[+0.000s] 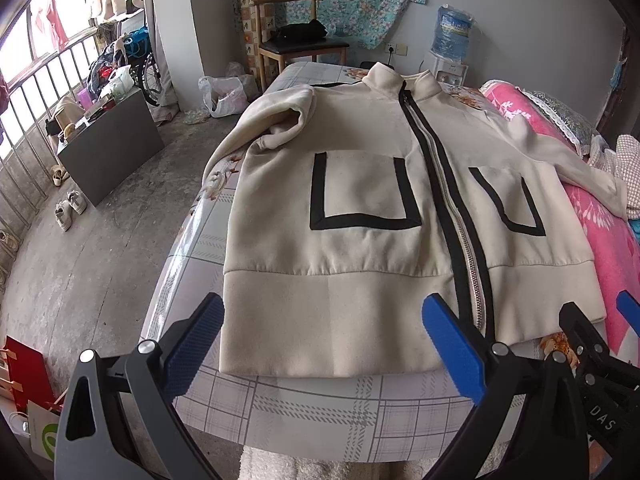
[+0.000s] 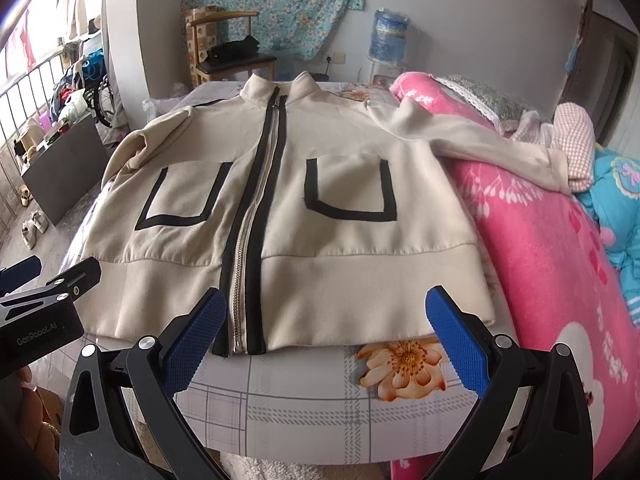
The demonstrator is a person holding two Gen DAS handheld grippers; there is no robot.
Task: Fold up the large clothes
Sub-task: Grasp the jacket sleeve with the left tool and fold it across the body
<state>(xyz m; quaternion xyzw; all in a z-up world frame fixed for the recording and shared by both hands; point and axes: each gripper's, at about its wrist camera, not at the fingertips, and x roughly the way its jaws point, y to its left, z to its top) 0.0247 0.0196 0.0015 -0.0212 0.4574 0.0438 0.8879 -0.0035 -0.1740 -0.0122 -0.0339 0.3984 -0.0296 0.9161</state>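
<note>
A cream zip-up jacket [image 1: 360,248] [image 2: 320,216] with a black zipper band and two black-outlined pockets lies flat, front up, on the bed, collar at the far end. Its left sleeve is folded in onto the chest [image 1: 280,120]; the other sleeve [image 2: 500,148] trails over the pink blanket. My left gripper [image 1: 324,332] hovers open just over the near hem, left of the zipper. My right gripper [image 2: 326,324] is open over the hem, right of the zipper. Neither holds anything. The right gripper also shows at the right edge of the left wrist view [image 1: 600,328].
A plaid sheet [image 1: 320,412] covers the bed. A pink blanket [image 2: 540,240] and other bedding lie along the right. On the floor at left are a grey cabinet [image 1: 112,148], shoes [image 1: 70,208] and bags. A wooden chair [image 1: 300,44] and water dispenser [image 1: 450,48] stand beyond.
</note>
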